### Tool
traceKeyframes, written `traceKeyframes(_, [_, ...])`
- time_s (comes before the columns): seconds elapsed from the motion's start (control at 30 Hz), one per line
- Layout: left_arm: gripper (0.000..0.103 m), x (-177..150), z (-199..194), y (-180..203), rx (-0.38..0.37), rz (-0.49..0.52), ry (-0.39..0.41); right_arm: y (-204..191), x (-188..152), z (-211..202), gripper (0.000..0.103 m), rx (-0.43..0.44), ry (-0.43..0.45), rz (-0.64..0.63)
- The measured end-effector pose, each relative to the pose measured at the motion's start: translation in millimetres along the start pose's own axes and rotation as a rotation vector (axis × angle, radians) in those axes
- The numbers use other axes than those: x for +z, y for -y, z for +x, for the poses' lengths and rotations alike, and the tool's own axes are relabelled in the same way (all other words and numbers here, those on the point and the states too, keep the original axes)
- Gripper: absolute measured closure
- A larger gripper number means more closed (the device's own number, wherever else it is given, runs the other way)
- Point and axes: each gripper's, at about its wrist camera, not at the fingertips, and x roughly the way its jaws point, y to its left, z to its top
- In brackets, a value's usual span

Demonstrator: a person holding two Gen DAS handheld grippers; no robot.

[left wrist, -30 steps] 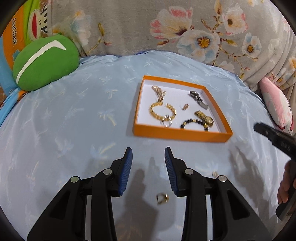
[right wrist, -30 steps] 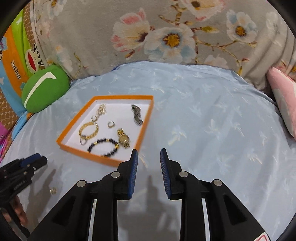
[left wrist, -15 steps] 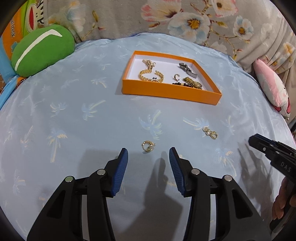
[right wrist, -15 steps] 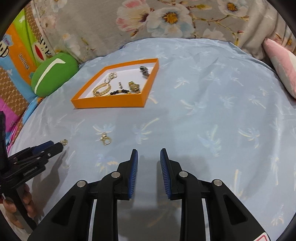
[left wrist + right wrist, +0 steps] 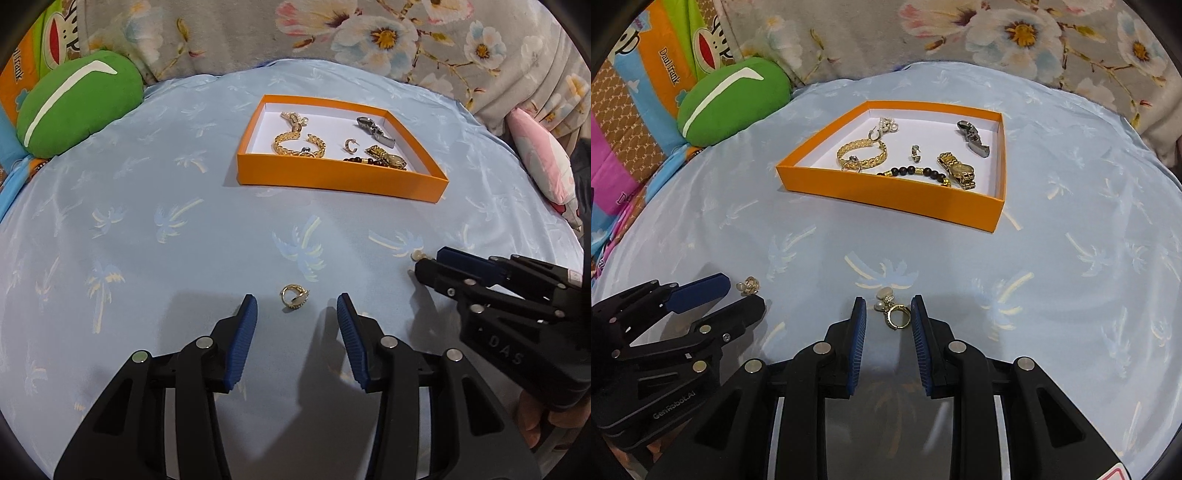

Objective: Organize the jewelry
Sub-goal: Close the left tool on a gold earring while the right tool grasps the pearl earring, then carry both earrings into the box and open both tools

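An orange box (image 5: 332, 179) (image 5: 886, 194) lies on the blue cloth and holds a gold chain bracelet (image 5: 862, 153), a black bead bracelet (image 5: 916, 171), a gold watch (image 5: 958, 171) and other pieces. A gold earring (image 5: 293, 296) lies on the cloth just ahead of my open left gripper (image 5: 295, 306); it also shows in the right wrist view (image 5: 750, 286). A gold hoop earring with pearls (image 5: 892, 308) lies between the fingertips of my open right gripper (image 5: 888, 306), which also shows in the left wrist view (image 5: 428, 264).
A green cushion (image 5: 77, 103) lies at the back left. A floral cover (image 5: 332, 33) runs along the back. A pink cushion (image 5: 543, 158) sits at the right edge. The blue palm-print cloth (image 5: 184, 240) covers the whole surface.
Both grippers have moved down and forward towards the loose earrings. The right gripper now straddles the hoop earring, and the left one has closed in on the other earring.
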Motion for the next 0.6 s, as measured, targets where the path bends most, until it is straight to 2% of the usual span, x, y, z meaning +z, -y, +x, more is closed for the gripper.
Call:
traceKeyframes(0.13, [0.077, 1.9, 1.4, -0.5, -0.005, -0.002, 0.000, 1.0, 0.1, 0.7, 0.083, -0.015, 0.005, -0.003])
traceKeyframes(0.2, [0.085, 2.8, 2.0, 0.3, -0.009, 0.000, -0.002, 1.7, -0.4, 0.4, 0.091, -0.014, 0.004, -0.003])
traceKeyframes(0.3, [0.092, 4.2, 3.2, 2.1, -0.019, 0.004, -0.004, 1.7, -0.4, 0.3, 0.091, -0.014, 0.005, -0.001])
traceKeyframes(0.6, [0.093, 8.3, -6.3, 1.5, -0.030, 0.001, 0.021, 8.4, 6.5, -16.2, 0.091, 0.001, 0.055, 0.027])
